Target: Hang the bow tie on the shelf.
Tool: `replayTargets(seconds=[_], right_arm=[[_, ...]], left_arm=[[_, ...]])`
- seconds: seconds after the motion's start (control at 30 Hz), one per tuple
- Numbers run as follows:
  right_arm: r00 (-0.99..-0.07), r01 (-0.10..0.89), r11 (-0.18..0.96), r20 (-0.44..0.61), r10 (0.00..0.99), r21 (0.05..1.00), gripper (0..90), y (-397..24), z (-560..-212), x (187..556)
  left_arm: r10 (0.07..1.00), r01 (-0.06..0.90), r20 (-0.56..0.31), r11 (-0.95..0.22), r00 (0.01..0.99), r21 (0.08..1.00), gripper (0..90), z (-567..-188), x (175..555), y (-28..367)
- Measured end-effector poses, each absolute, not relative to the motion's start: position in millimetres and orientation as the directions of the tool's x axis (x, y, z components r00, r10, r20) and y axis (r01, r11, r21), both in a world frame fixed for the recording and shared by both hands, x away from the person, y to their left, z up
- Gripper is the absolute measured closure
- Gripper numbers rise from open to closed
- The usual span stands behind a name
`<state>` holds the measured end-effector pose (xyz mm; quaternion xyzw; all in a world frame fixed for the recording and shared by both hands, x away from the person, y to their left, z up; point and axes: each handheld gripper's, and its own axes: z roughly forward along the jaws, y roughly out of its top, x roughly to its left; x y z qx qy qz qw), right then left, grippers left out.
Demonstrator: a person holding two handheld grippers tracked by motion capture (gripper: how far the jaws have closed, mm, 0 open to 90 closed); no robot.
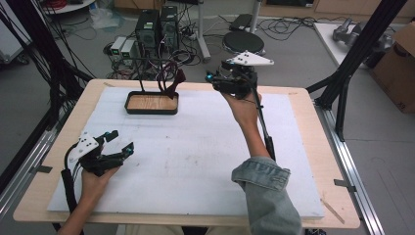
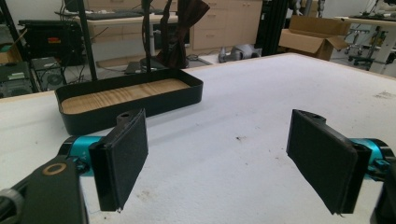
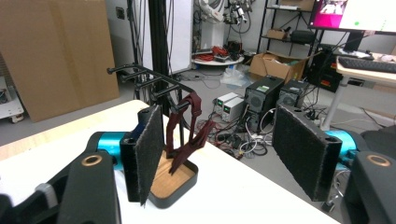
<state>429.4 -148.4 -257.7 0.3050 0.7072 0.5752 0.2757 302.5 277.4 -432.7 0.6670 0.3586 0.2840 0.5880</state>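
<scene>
This is looking like a robotics or engineering lab rather than a home. Black desktop computer towers (image 1: 157, 27) are standing on the grey floor just beyond the wooden table (image 1: 303, 147), with tangled cables (image 1: 191, 54) trailing around them. Black metal frame struts (image 1: 362, 49) are rising at the table's sides. Cardboard boxes (image 2: 310, 39) are sitting about the room, and a monitor (image 3: 357, 14) is glowing above a desk carrying a keyboard (image 3: 369, 64). Shelving stacked with gear (image 3: 285, 28) is lining the far wall, and pale wooden cabinets (image 2: 229, 23) are standing behind the work surface.
</scene>
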Motion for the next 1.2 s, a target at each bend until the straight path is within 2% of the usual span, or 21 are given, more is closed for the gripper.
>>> replayTargets(seconds=[0.13,0.2,0.27,0.43,0.8,1.2], right_arm=[[-0.657,0.095,0.141,-0.044,0.753,0.985,33.1,-166,-257,413],[-0.659,0.117,0.146,-0.033,0.751,0.982,30.7,-174,-256,408],[-0.652,0.079,0.141,-0.056,0.756,0.987,30.5,-182,-259,400],[-0.630,0.047,0.141,-0.080,0.772,0.989,22.7,-199,-269,381],[-0.610,0.024,0.116,-0.077,0.788,0.993,12.4,-227,-290,352],[-0.596,-0.022,0.106,-0.098,0.797,0.994,11.3,-256,-334,319]], left_arm=[[0.814,0.146,-0.043,-0.052,0.579,0.988,20.9,-433,303,278],[0.814,0.147,-0.044,-0.051,0.579,0.988,20.9,-433,303,277],[0.814,0.147,-0.042,-0.053,0.579,0.988,20.9,-433,303,277],[0.814,0.146,-0.041,-0.055,0.579,0.988,20.9,-433,303,276],[0.816,0.152,-0.038,-0.062,0.577,0.986,20.7,-433,303,277],[0.820,0.152,-0.030,-0.070,0.571,0.986,20.7,-434,303,276]])
